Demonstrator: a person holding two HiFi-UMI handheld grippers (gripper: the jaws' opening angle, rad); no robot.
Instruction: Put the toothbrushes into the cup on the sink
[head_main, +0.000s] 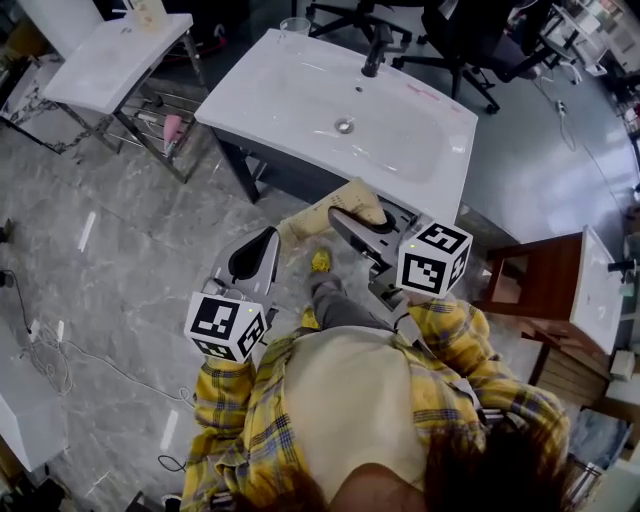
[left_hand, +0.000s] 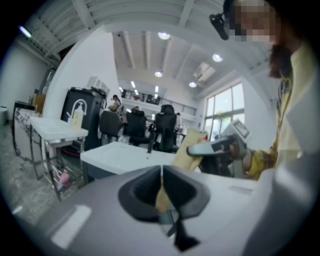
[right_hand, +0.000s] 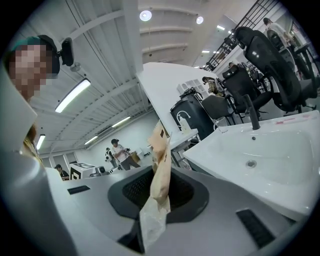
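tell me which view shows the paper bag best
The right gripper view: the paper bag fills the middle, clamped by the right gripper. The head view shows it from above, partly under that gripper. The left gripper view shows a tan sliver inside the shut left gripper.

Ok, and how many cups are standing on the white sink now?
1. A clear cup stands at the back corner of the white sink, to the picture's left of the black tap. Almost the whole sink top shows; none seems hidden.
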